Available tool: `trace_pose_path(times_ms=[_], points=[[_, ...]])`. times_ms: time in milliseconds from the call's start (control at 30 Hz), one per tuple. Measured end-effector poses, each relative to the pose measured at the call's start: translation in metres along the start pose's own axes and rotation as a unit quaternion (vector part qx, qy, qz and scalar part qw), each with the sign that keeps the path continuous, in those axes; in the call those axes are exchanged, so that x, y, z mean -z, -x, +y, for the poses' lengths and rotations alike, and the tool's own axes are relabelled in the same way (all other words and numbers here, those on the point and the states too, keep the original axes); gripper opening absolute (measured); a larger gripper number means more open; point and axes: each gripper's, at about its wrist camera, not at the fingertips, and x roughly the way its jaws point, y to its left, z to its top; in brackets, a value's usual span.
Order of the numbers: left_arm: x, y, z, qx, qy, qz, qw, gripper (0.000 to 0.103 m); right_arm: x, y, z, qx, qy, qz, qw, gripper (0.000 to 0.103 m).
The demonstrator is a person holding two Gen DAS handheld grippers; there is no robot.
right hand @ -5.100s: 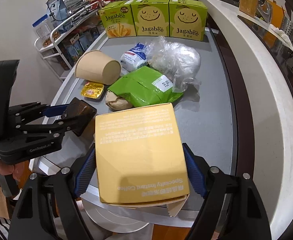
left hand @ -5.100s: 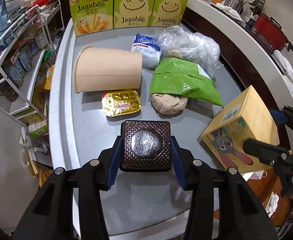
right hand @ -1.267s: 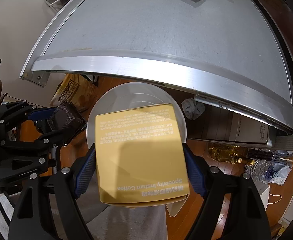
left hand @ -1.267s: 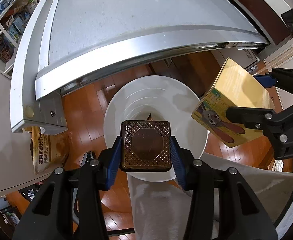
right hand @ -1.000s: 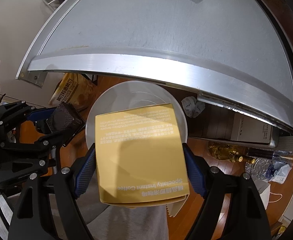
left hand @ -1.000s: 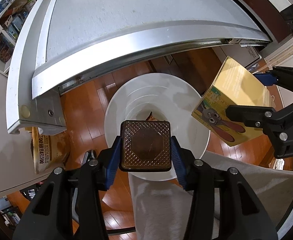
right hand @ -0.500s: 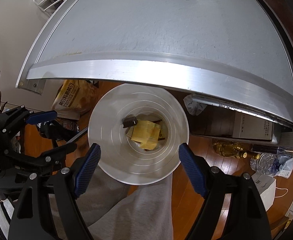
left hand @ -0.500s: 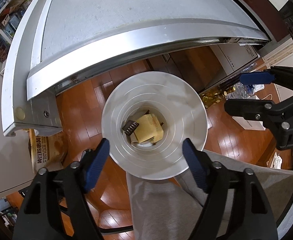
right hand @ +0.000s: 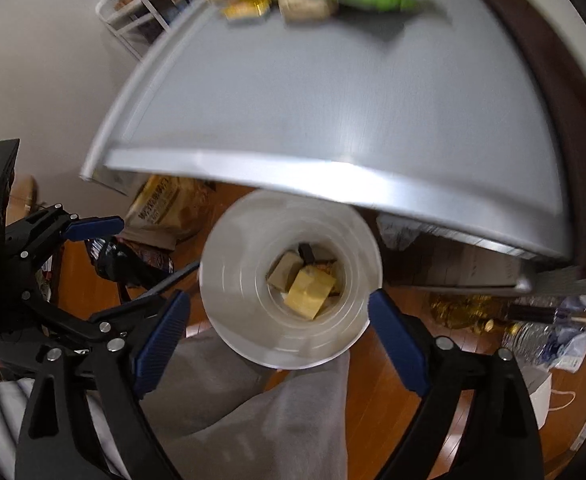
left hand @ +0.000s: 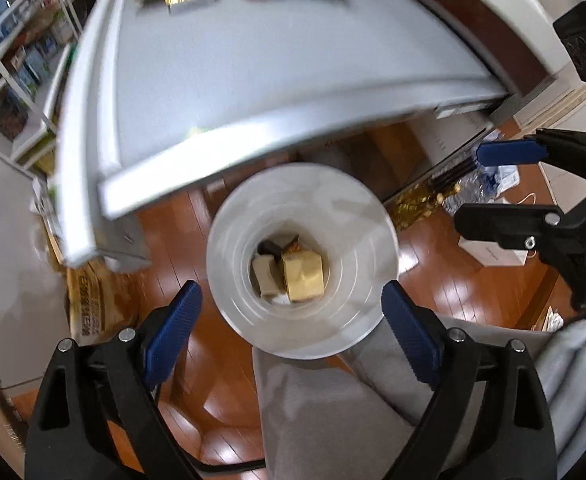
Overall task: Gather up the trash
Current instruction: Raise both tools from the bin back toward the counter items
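The grey worktop (left hand: 253,80) overhangs a white bin (left hand: 229,300) standing on the wooden floor. Inside it lie the yellow coffee box (left hand: 304,276) and the small dark box (left hand: 268,246), both previously gripped. The left tongs (left hand: 291,322) and right tongs (right hand: 279,326) have just been opening; both gape wide, holding nothing.

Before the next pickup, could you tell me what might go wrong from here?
1. The white bin stands partly under the table edge; rising tongs could clip that edge.
2. The left tongs and right tongs, both open and empty, hang close together and could collide.
3. Remaining trash lies at the table's far end, a long reach.
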Motion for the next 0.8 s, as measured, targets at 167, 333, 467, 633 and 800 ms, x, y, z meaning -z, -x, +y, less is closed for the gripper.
trace_pose_path(times_ms=[167, 333, 467, 633, 800], points=[[-0.019, 0.047, 0.005, -0.026, -0.003, -0.071, 0.9972, 0.100, -0.026, 0.052, 0.002, 0.023, 0.014, -0.089, 0.996, 0.098], [-0.057, 0.069, 0.038, -0.025, 0.047, -0.125, 0.9908, 0.100, -0.081, 0.061, -0.018, 0.047, -0.004, -0.121, 0.992, 0.098], [-0.081, 0.070, 0.060, -0.001, 0.092, -0.142, 0.9856, 0.100, -0.147, 0.059, -0.034, 0.073, 0.004, -0.145, 0.987, 0.098], [-0.107, 0.077, 0.077, 0.007, 0.112, -0.167, 0.9797, 0.100, -0.229, 0.046, -0.041, 0.138, 0.035, -0.147, 0.979, 0.098], [-0.148, 0.076, 0.084, -0.060, 0.080, -0.174, 0.9797, 0.100, -0.305, 0.009, -0.041, 0.147, 0.035, -0.119, 0.981, 0.098]])
